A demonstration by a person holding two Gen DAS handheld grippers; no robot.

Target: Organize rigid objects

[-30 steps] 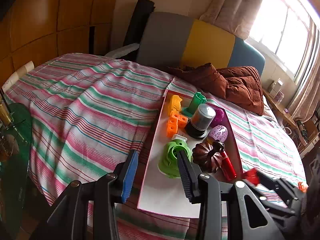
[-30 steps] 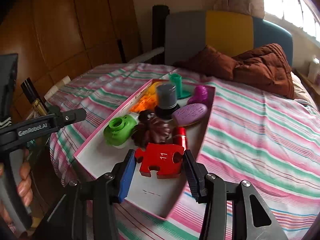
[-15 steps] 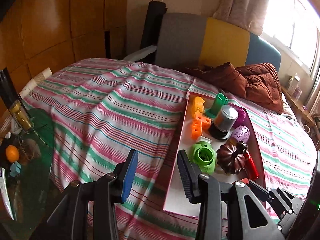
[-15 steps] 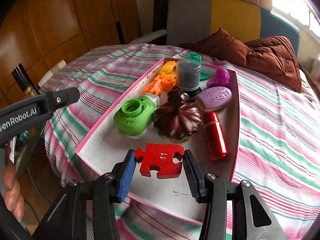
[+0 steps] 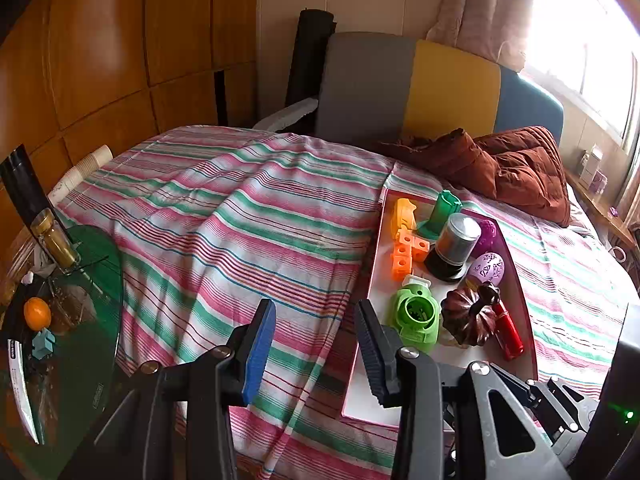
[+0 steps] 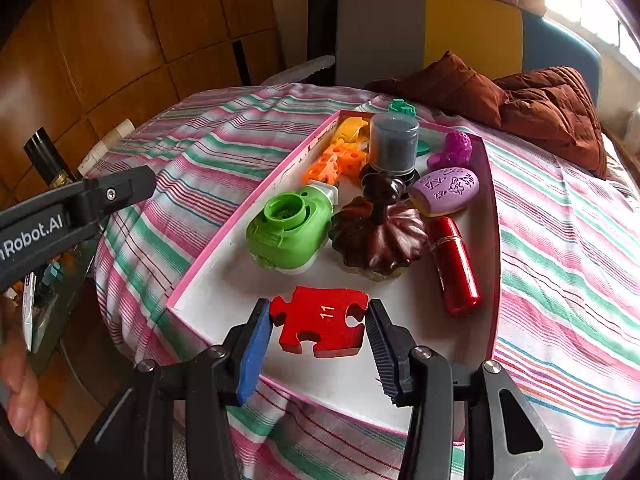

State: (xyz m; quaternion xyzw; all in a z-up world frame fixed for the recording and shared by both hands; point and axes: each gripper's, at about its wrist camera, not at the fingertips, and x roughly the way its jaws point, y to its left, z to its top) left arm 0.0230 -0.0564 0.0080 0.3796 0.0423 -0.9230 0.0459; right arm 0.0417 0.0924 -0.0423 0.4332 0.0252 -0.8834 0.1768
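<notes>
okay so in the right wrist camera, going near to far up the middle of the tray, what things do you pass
right gripper shut on the red puzzle piece → dark brown pumpkin-shaped piece → grey cylinder on a black base → green piece at the tray's far end.

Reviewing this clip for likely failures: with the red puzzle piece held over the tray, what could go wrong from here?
1. The right gripper pinches the red puzzle piece only by its edges; it could twist or slip out.
2. The free spot in the tray is tight: the piece could bump the green toy or brown pumpkin.
3. The tray overhangs the bed's edge; pressing there might tip it.
</notes>
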